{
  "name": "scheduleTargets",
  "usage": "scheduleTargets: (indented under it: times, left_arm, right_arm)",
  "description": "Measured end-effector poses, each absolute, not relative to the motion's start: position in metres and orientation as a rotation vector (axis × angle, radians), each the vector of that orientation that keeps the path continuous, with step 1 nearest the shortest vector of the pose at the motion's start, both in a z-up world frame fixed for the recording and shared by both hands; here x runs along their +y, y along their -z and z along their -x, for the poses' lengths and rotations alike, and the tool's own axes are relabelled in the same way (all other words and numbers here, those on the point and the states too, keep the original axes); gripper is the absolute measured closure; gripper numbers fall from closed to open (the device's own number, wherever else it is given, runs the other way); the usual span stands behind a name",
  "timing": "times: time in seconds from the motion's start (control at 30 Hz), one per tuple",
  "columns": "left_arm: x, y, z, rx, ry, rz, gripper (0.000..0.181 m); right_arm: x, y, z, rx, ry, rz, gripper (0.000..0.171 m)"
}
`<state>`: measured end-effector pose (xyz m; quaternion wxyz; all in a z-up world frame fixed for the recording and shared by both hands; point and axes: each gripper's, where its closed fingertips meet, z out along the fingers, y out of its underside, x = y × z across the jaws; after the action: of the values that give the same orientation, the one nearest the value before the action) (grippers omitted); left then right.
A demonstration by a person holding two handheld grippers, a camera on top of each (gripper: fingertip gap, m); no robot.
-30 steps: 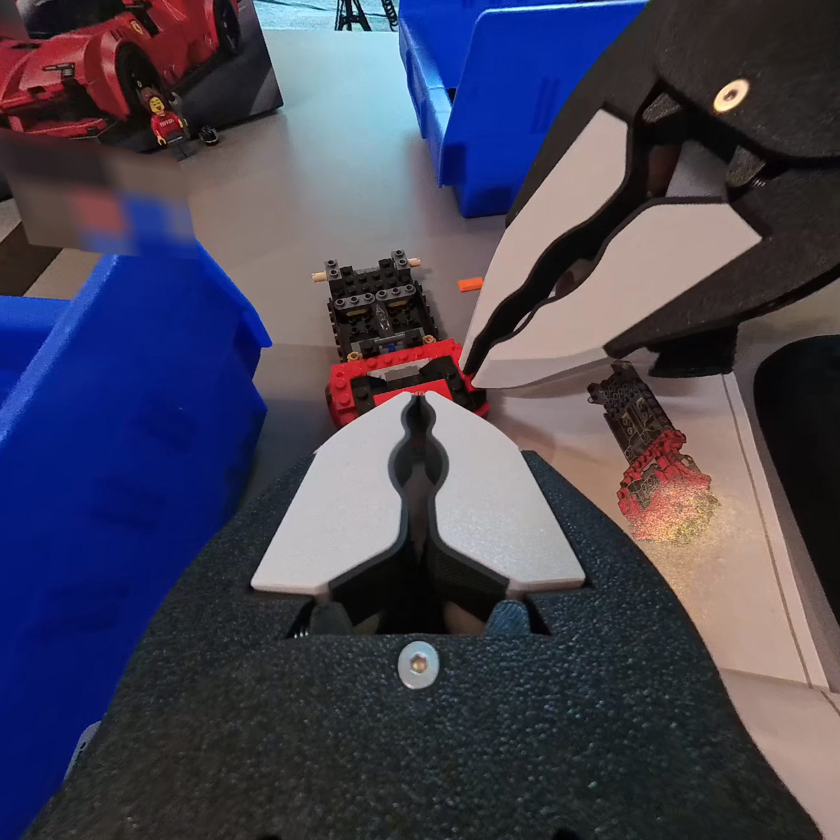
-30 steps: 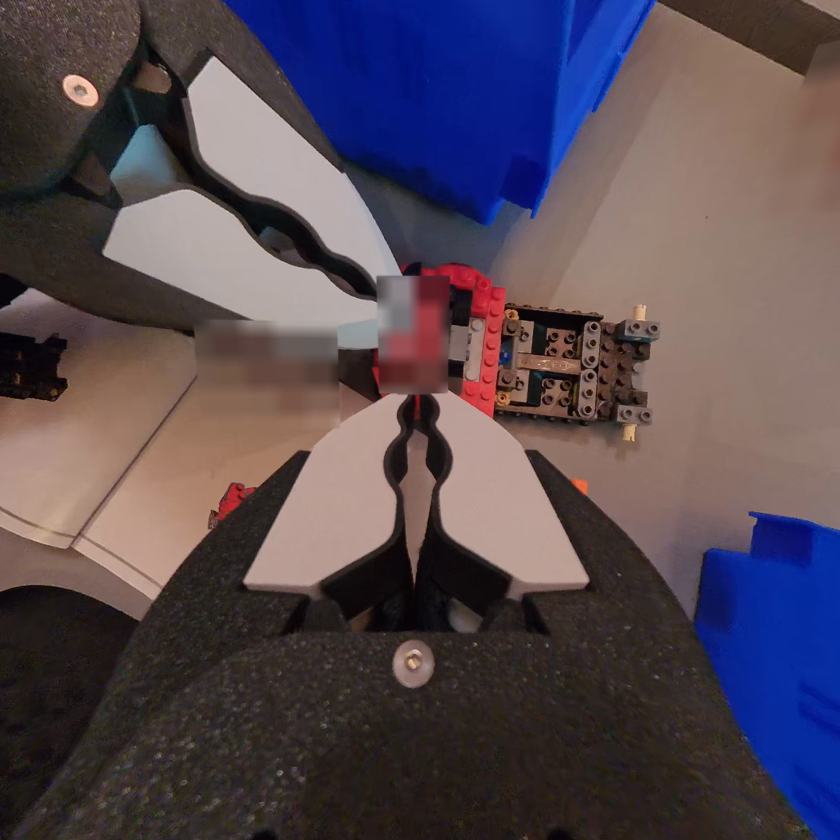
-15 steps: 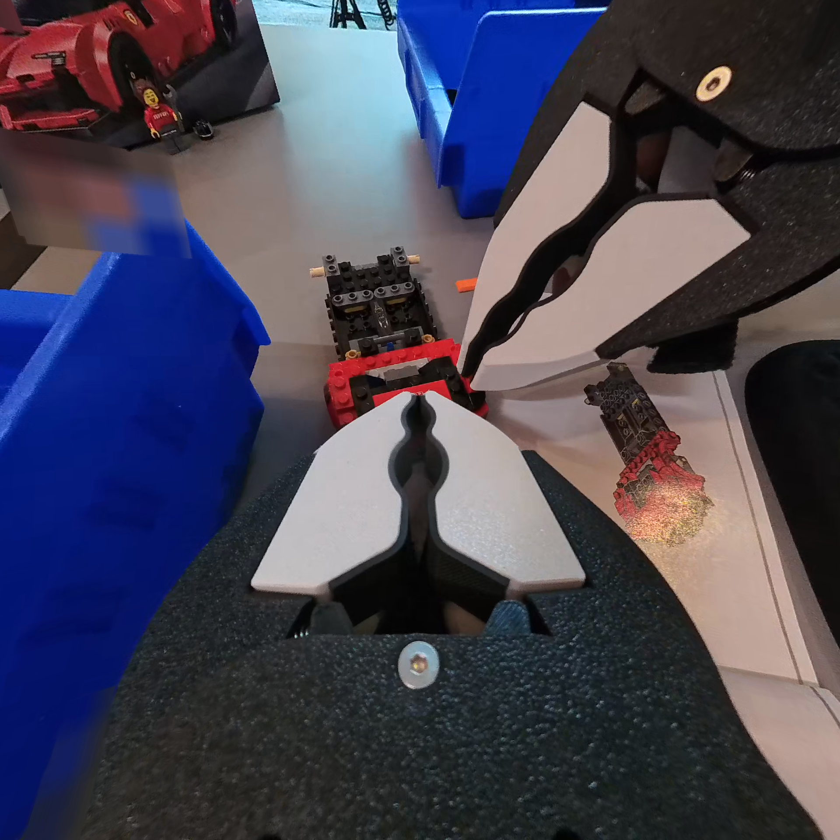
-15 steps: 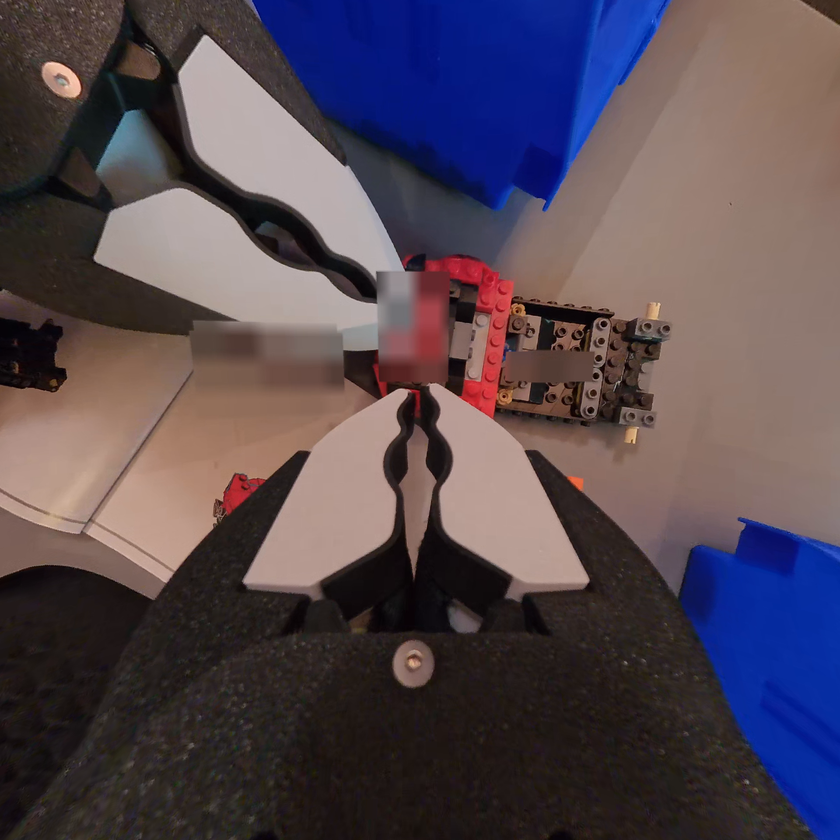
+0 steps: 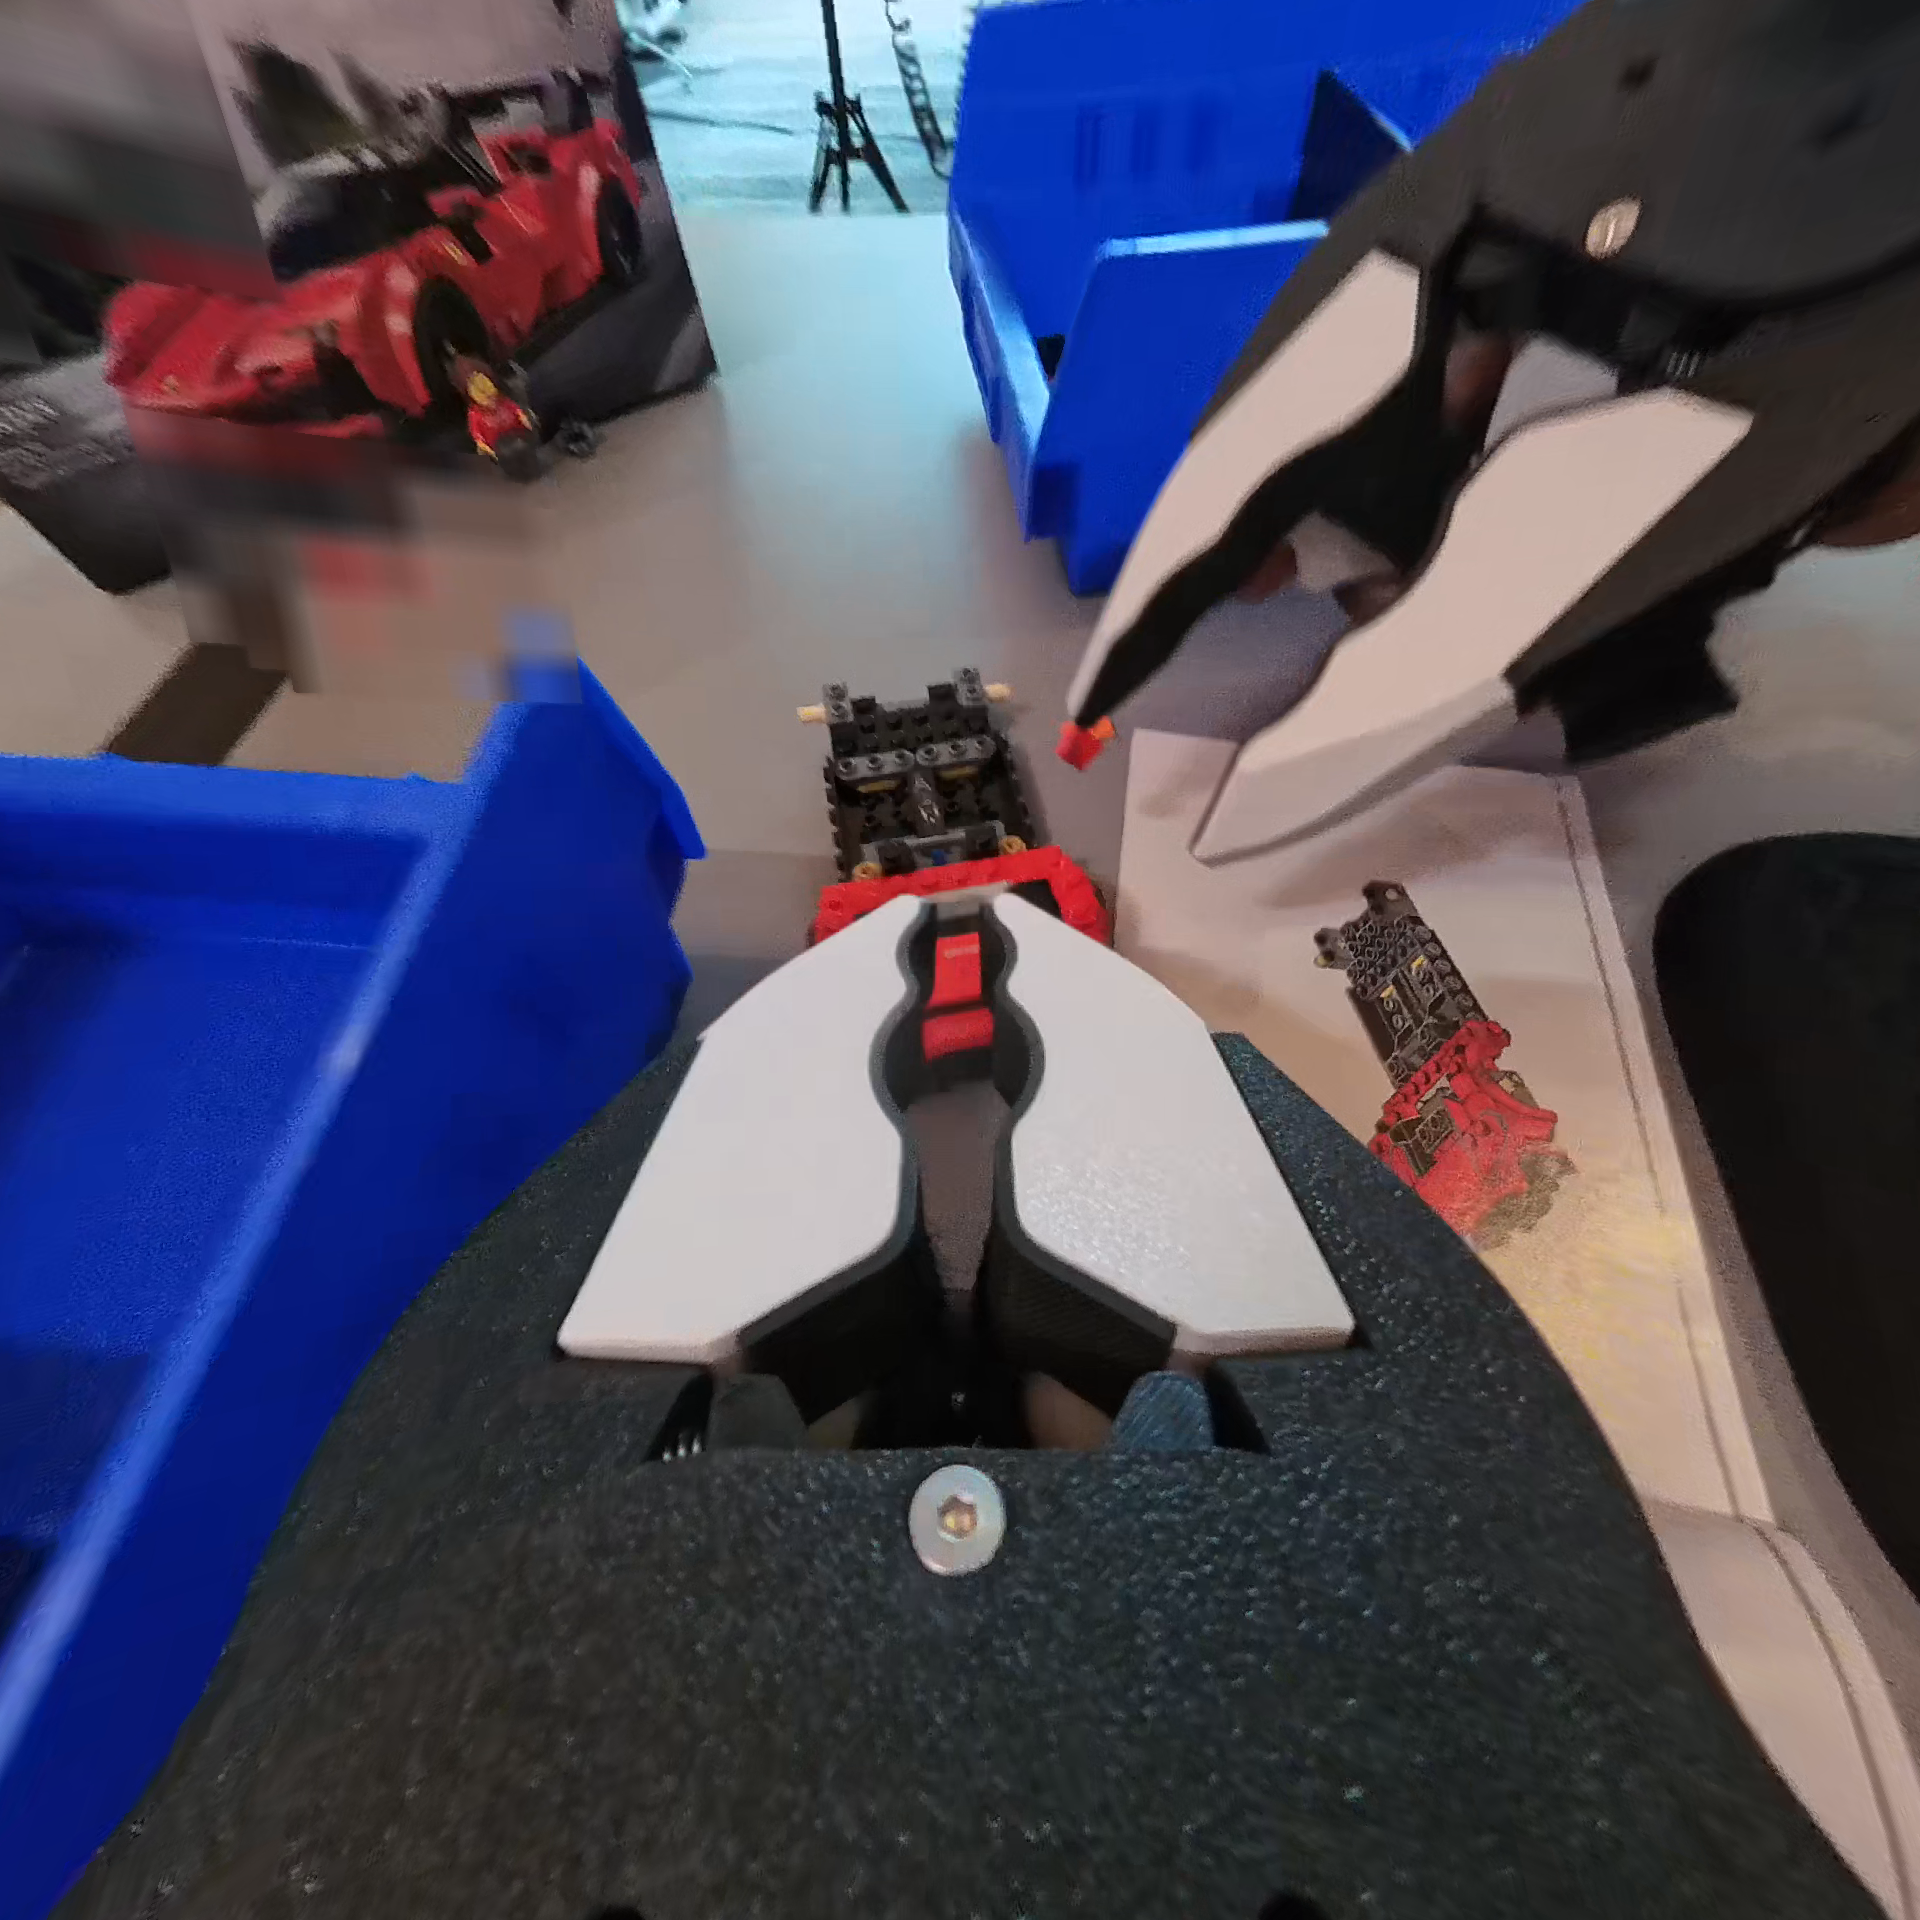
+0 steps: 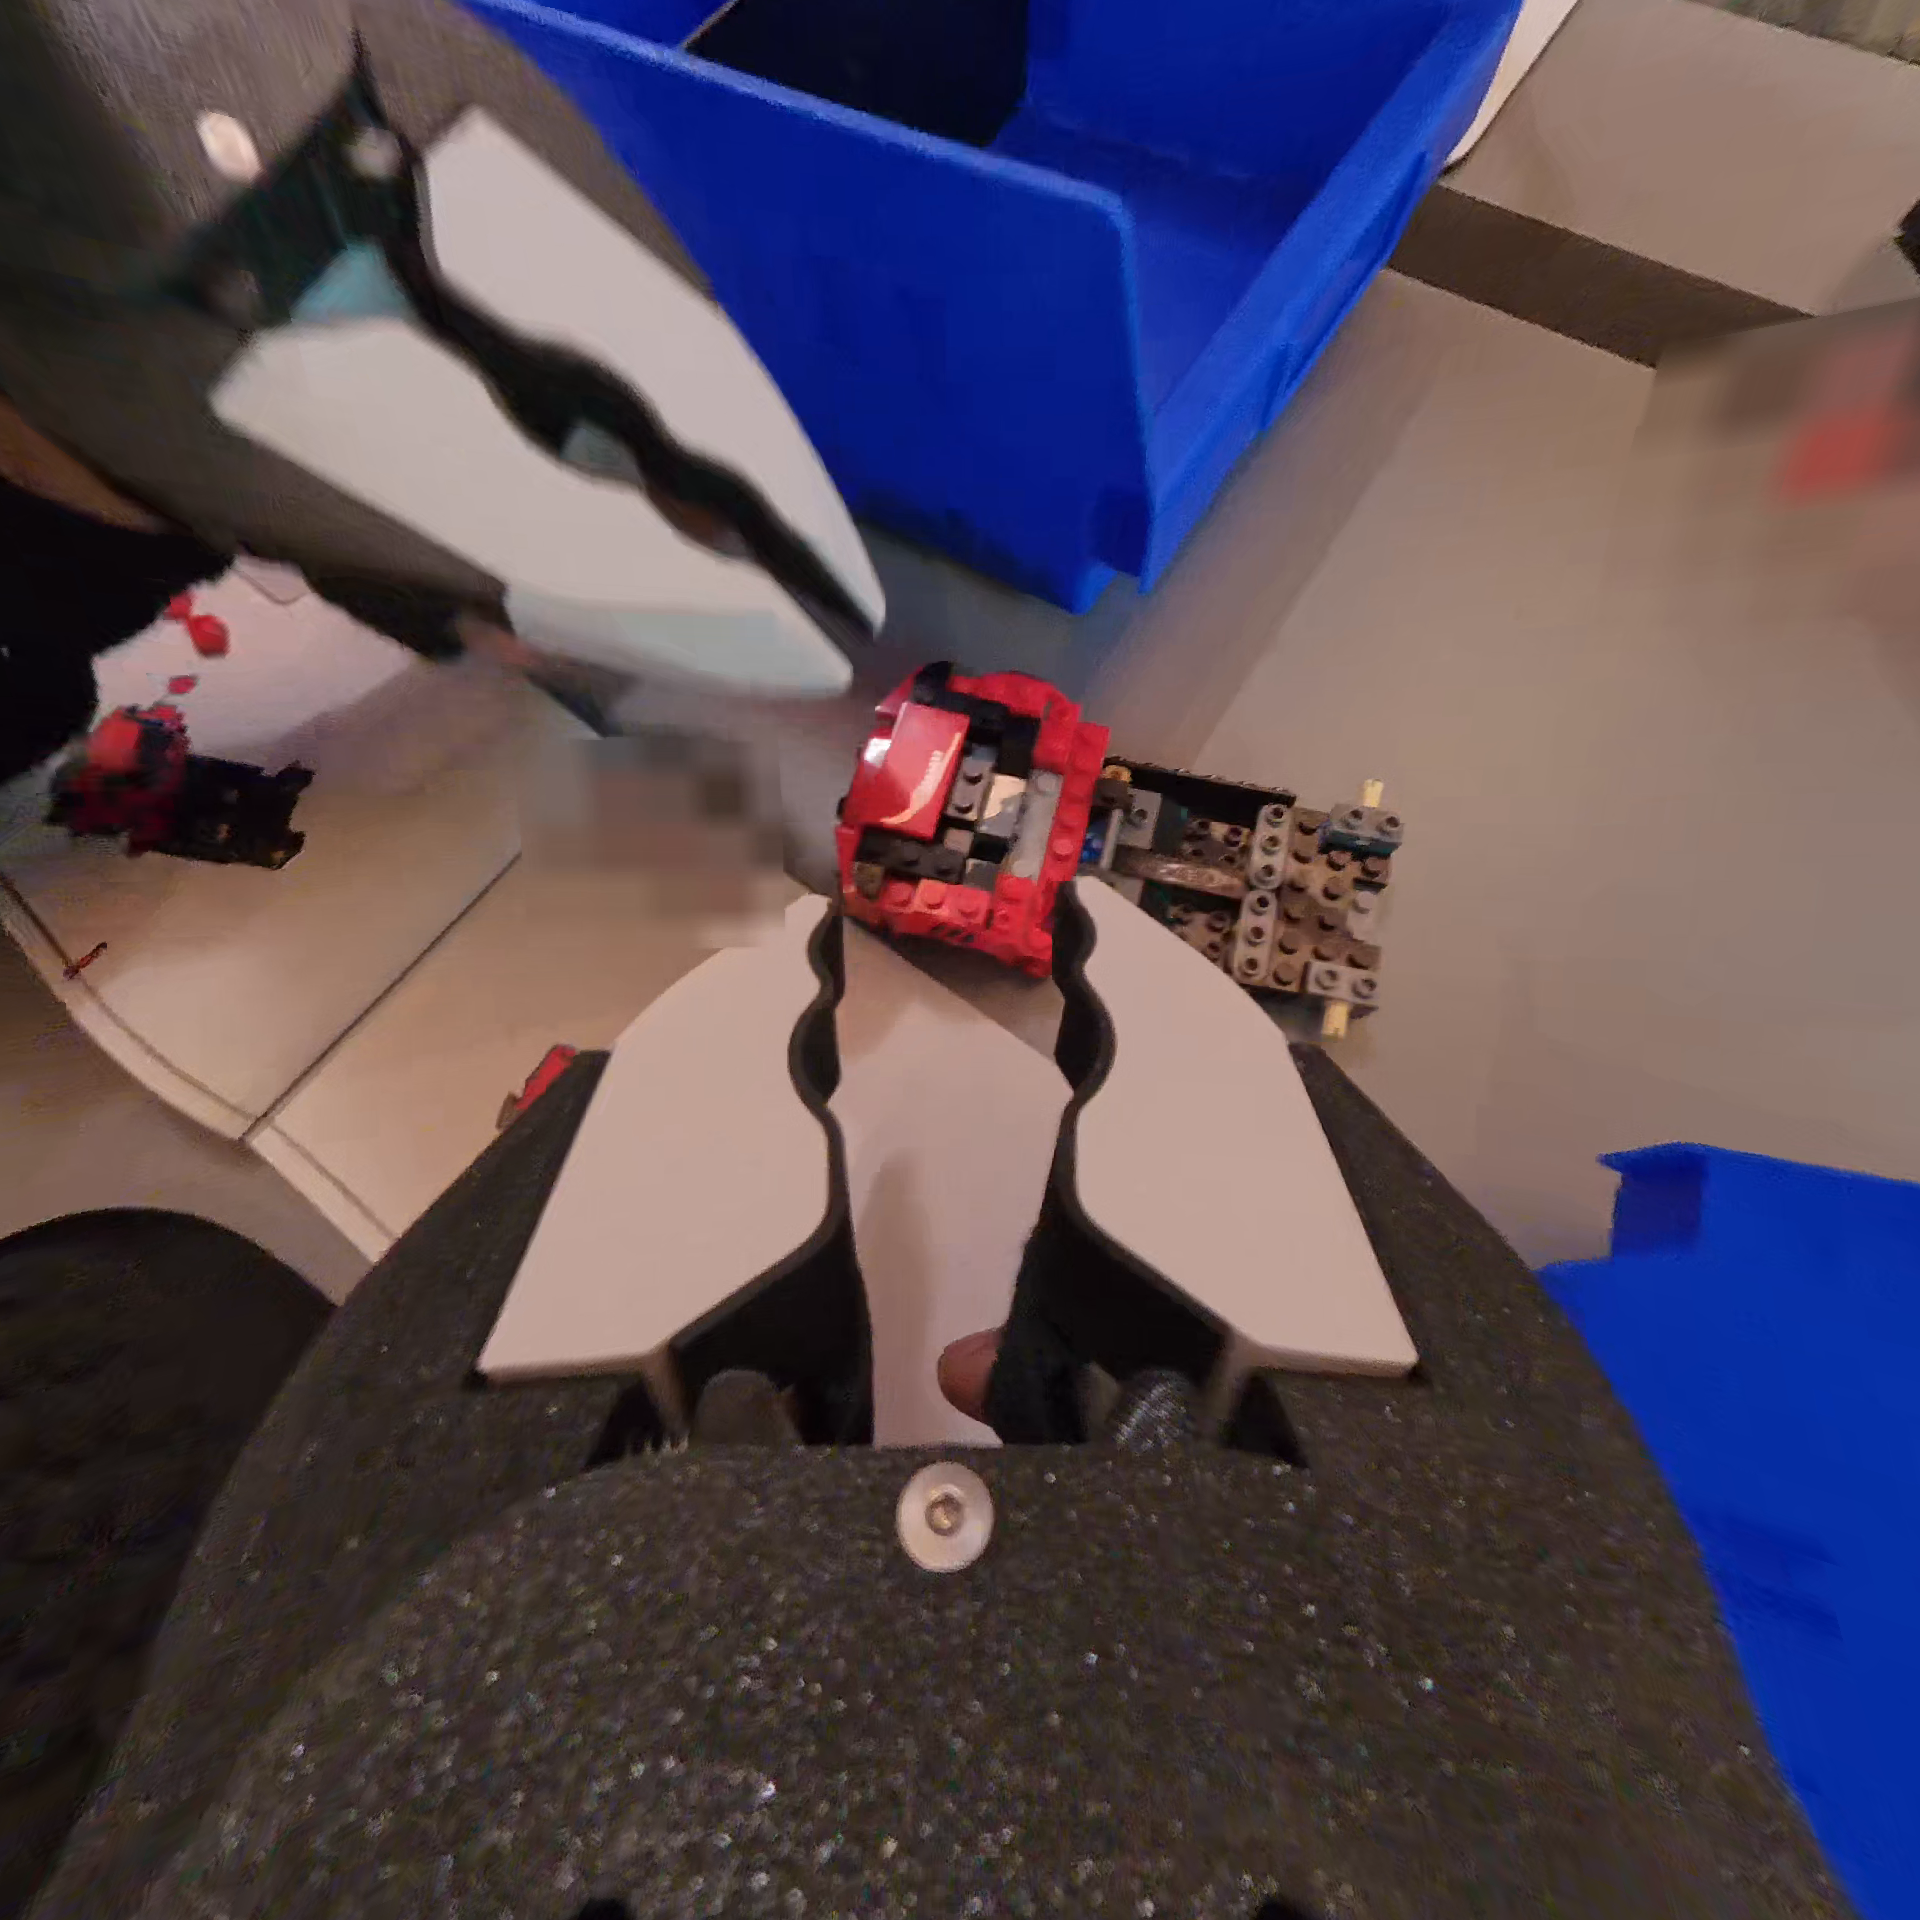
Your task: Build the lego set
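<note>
Spreading wide, the right gripper point(image 6: 945, 925) hovers just short of the half-built red-and-black brick car point(image 6: 1101, 862) on the grey table point(image 6: 1507, 779). Opposite, the left gripper point(image 5: 958, 914) sits nearly closed, gripping nothing, a blue plastic bin point(image 6: 1039, 291) behind.

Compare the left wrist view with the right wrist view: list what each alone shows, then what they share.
Left only: the set's box with a red car picture, a tripod, a small red brick by the right gripper. Right only: the curved red hood piece on the car's front. Both: the car, blue bins, the instruction booklet, the left gripper.
</note>
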<state>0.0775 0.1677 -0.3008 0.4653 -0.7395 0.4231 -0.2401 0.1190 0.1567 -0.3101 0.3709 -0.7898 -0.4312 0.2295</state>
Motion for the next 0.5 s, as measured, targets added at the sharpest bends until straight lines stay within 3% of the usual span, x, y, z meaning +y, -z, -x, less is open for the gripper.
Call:
scheduleTargets:
  times: [0.27, 0.5]
  left_arm:
    - [0.160, 0.239, -0.050, 0.910, 0.540, 1.736, 0.175]
    - [0.157, 0.276, -0.045, 0.941, 0.514, 1.832, 0.176]
  right_arm:
    - [0.142, 0.318, -0.105, -1.139, -0.745, 1.997, 0.135]
    - [0.137, 0.321, -0.097, -1.163, -0.770, 1.981, 0.134]
